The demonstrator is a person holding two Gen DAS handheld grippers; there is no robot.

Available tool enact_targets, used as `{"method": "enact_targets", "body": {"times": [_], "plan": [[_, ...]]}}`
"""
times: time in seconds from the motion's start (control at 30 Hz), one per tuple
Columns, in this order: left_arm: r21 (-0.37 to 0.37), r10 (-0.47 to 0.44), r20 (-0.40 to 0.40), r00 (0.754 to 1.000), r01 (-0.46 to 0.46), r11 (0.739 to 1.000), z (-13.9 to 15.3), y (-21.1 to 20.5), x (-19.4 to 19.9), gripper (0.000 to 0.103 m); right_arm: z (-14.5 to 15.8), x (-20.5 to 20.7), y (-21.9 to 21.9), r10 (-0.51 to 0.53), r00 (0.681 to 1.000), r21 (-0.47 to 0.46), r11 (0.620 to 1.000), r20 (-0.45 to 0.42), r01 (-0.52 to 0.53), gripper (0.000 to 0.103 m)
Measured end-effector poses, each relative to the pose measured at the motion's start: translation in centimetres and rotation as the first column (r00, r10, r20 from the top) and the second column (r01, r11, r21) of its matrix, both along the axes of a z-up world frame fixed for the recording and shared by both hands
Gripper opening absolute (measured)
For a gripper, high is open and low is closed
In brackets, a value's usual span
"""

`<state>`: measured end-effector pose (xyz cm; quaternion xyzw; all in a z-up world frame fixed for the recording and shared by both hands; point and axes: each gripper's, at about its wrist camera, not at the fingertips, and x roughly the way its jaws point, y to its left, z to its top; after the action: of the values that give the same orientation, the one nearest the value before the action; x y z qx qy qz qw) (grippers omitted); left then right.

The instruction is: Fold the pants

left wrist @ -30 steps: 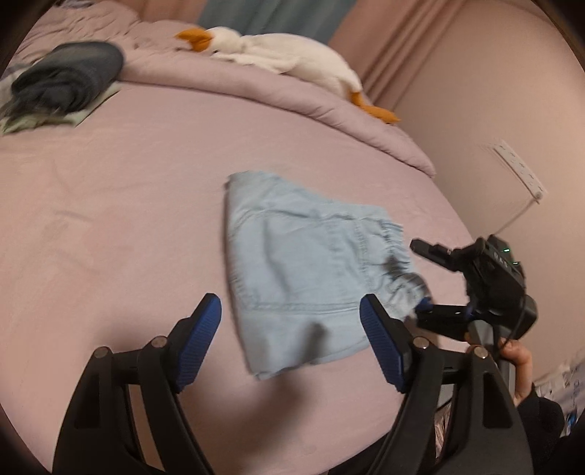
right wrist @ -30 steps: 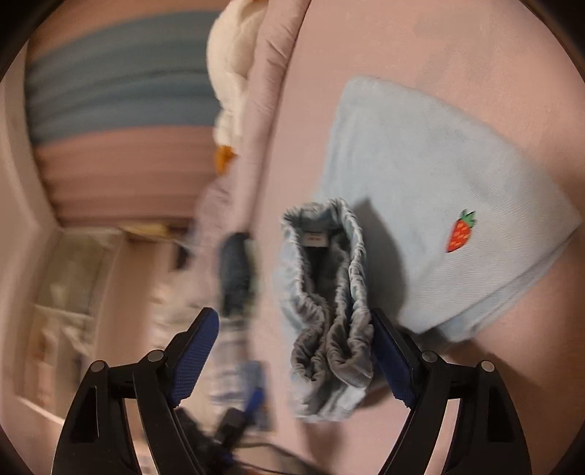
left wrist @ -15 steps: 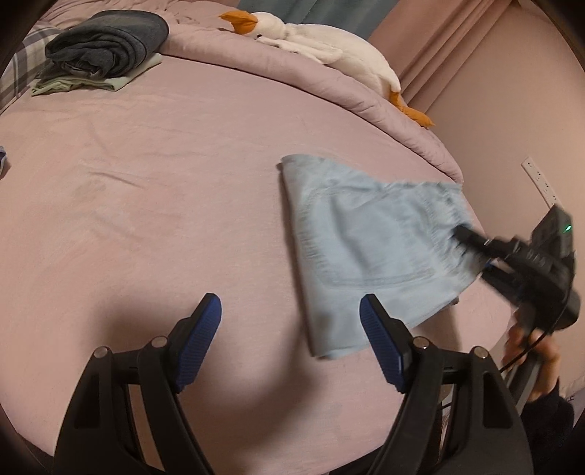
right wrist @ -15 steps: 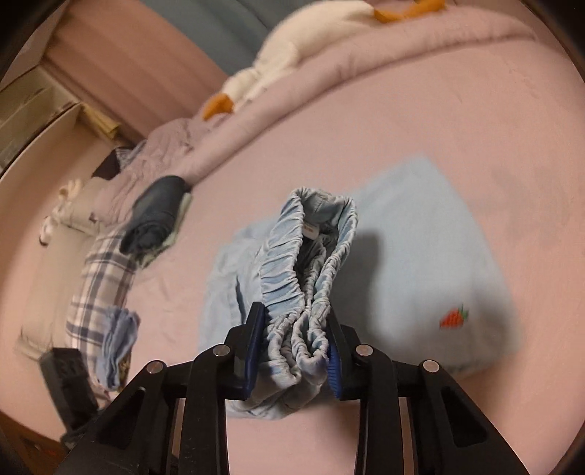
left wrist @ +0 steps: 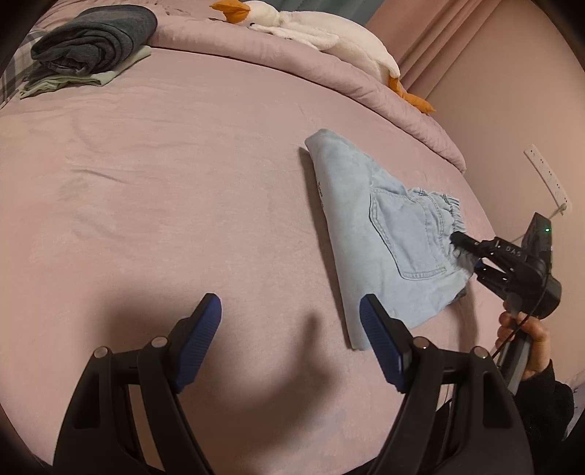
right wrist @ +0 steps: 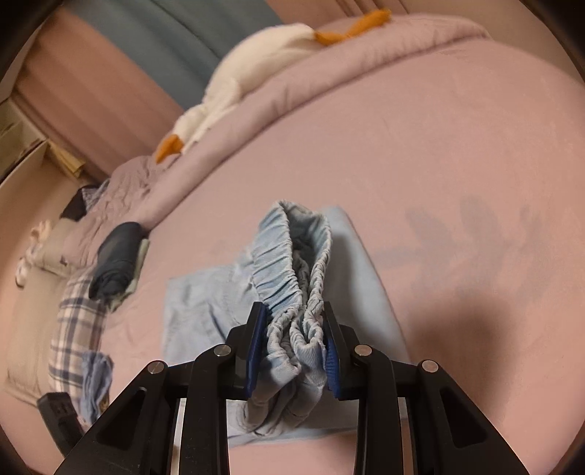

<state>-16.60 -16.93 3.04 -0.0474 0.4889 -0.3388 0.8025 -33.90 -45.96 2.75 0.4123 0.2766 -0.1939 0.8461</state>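
Note:
Light blue denim pants (left wrist: 387,234) lie folded on the pink bed, a back pocket facing up. My right gripper (right wrist: 294,341) is shut on the gathered elastic waistband (right wrist: 292,277) and holds that end lifted off the sheet. In the left wrist view the right gripper (left wrist: 466,252) clamps the waistband at the pants' right edge, a hand below it on the handle. My left gripper (left wrist: 290,319) hovers open above the bare sheet, its right pad (left wrist: 380,336) close to the pants' near corner, with nothing between its fingers.
A white plush goose (left wrist: 321,33) lies on the rolled pink duvet (left wrist: 278,58) at the back. A dark folded garment pile (left wrist: 91,44) sits at the far left, with a plaid pillow (right wrist: 73,321) beside it. A wall with a power strip (left wrist: 546,175) borders the bed's right side.
The right gripper went from open around the waistband to shut on it, then rolled upright and lifted it. The pants' waistband end rose and the cloth shifted right in the left wrist view.

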Motion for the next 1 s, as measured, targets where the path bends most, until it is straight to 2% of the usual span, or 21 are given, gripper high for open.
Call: {"method": "enact_targets", "body": {"times": [0.07,0.23,0.33,0.37,0.43,0.53,0.57,0.63,0.7,0.77,0.87,1.0], "plan": [[0.007,-0.012,0.009,1.0,0.012,1.0,0.0,-0.4,0.2,0.079,-1.0,0.0,-0.3,0.002,1.0,0.016,1.0,-0.018,-0.002,0.031],[0.016,-0.053,0.069,0.996,0.052,0.999,0.8,-2.1,0.9,0.078,-1.3,-0.3,-0.6,-0.003,0.999,0.019,1.0,-0.037,0.004,0.032],[0.01,-0.08,0.098,0.992,0.079,0.997,1.3,-3.1,1.7,0.077,-0.7,-0.3,-0.4,-0.014,0.998,-0.002,1.0,-0.066,0.014,0.042],[0.009,-0.085,0.106,0.991,0.085,0.996,1.4,-3.2,1.8,0.077,-0.4,-0.4,-0.1,-0.024,0.997,-0.023,0.999,-0.078,0.022,0.05],[0.008,-0.097,0.126,0.987,0.097,0.995,1.8,-3.8,2.3,0.074,0.3,-0.9,0.3,-0.063,0.993,-0.087,0.995,-0.096,0.054,0.052],[0.006,-0.139,0.148,0.979,0.14,0.99,2.1,-4.9,3.0,0.058,2.1,-2.3,1.3,-0.145,0.985,-0.235,0.965,-0.093,0.12,0.052],[0.012,-0.149,0.153,0.977,0.149,0.989,2.1,-5.3,3.1,0.053,2.8,-2.6,1.9,-0.134,0.988,-0.265,0.958,-0.073,0.111,0.052],[0.014,-0.174,0.163,0.971,0.174,0.985,2.1,-6.0,3.6,0.04,3.4,-2.4,3.1,-0.055,0.998,-0.283,0.958,-0.04,0.042,0.052],[0.013,-0.186,0.168,0.968,0.186,0.982,2.0,-6.6,4.1,0.027,3.8,-1.0,5.4,0.073,0.997,-0.312,0.946,-0.04,-0.082,0.052],[0.0,-0.196,0.172,0.965,0.199,0.98,2.1,-7.1,4.8,0.022,3.8,0.7,8.1,0.194,0.98,-0.337,0.92,-0.049,-0.199,0.052],[-0.012,-0.212,0.175,0.961,0.217,0.976,2.1,-7.8,5.9,0.013,3.4,3.1,11.2,0.327,0.944,-0.33,0.886,-0.052,-0.325,0.043],[-0.037,-0.226,0.181,0.957,0.236,0.971,2.2,-8.6,7.6,0.011,2.2,6.5,14.2,0.435,0.894,-0.332,0.831,-0.113,-0.446,0.037]]}}
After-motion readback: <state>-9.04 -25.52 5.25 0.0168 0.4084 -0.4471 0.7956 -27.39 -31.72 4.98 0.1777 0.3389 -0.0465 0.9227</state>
